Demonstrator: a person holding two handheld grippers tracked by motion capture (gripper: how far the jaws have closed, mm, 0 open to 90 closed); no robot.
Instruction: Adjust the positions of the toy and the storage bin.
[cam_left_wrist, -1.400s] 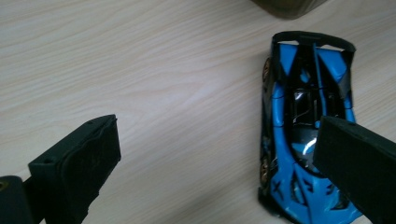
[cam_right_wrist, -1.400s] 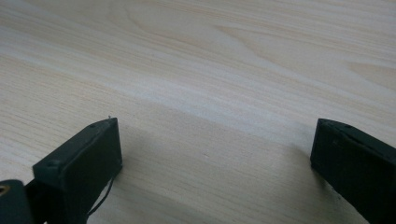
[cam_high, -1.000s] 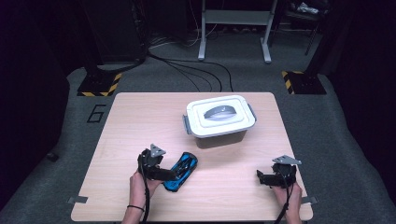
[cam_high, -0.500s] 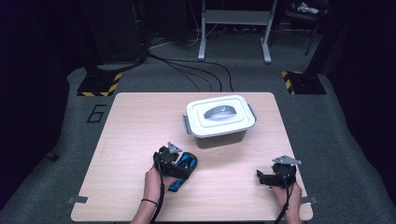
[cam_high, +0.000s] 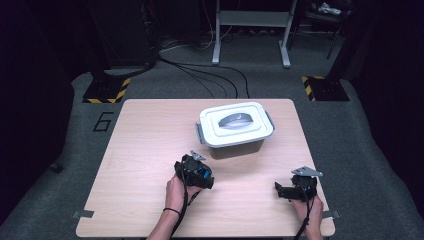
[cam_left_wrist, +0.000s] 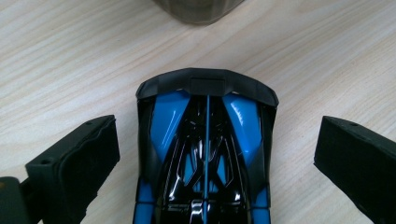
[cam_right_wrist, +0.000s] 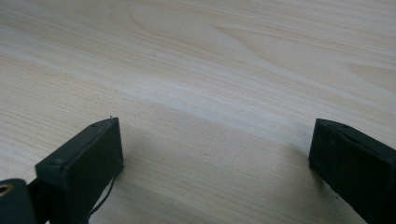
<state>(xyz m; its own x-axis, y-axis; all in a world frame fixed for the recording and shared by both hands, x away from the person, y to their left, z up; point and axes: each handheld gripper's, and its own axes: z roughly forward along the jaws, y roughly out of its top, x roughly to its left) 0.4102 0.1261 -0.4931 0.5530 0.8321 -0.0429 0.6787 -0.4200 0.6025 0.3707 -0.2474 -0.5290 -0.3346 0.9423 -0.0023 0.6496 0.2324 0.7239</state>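
A blue and black toy car (cam_left_wrist: 205, 154) lies on the wooden table (cam_high: 145, 150), its nose toward a white lidded box (cam_high: 235, 125). My left gripper (cam_left_wrist: 217, 128) is open and straddles the car, one jaw on each side with a gap to the body. In the high view the left gripper (cam_high: 194, 170) covers most of the car (cam_high: 203, 173), of which a strip of blue shows. My right gripper (cam_high: 280, 190) rests near the table's front right, open, with bare wood between its jaws (cam_right_wrist: 215, 123).
The box has a grey handle on its lid and stands just beyond the car; its lower edge (cam_left_wrist: 201, 9) shows at the top of the left gripper view. Cables (cam_high: 210, 80) and yellow-black floor markers (cam_high: 105, 92) lie beyond the table.
My left gripper has moved right and forward from beside the car to over it, its jaws now on either side. The right gripper has not moved.
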